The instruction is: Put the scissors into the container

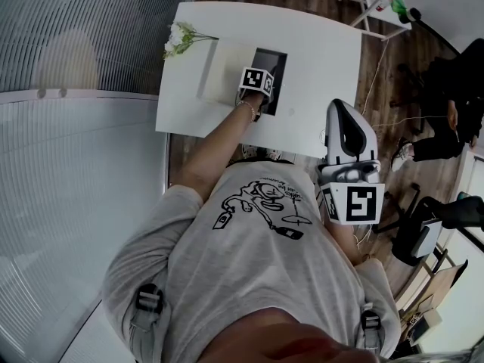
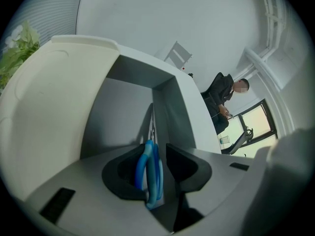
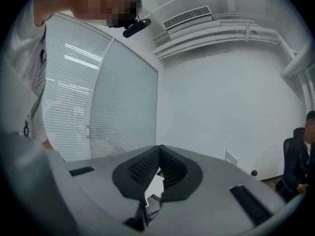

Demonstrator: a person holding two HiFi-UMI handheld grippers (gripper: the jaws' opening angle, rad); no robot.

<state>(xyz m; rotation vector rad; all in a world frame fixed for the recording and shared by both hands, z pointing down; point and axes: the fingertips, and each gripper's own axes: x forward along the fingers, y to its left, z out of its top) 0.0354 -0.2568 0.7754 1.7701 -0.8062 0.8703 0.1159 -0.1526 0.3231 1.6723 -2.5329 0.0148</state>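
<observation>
**Head view.** A smooth white rectangular table carries a boxy white container, whose flat pale lid panel lies to the left of its dark rectangular opening. A small bunch of pale flowers lies at the container's far left corner. The left gripper, topped by its marker cube, is tilted down over the dark opening. The right gripper, a glossy white rounded shell, is held off the table's near right edge beside the person's grey printed T-shirt.

**Left gripper view.** The matte dark jaws stand apart. Between them hang the scissors, whose looped handles are of shiny blue plastic. The handles lean on the left jaw, with a clear gap to the right jaw, so the left gripper is released rather than clamping. The thin metal blades run down into the container, along its smooth grey inner wall near a corner. The white rounded lid rises at the left, and green leaves show beyond it.

**Right gripper view.** The ribbed dark pads of the right gripper meet at their tips, clenched with nothing held between them. Behind are a glass partition with fine horizontal blinds and a slatted ceiling vent.
</observation>
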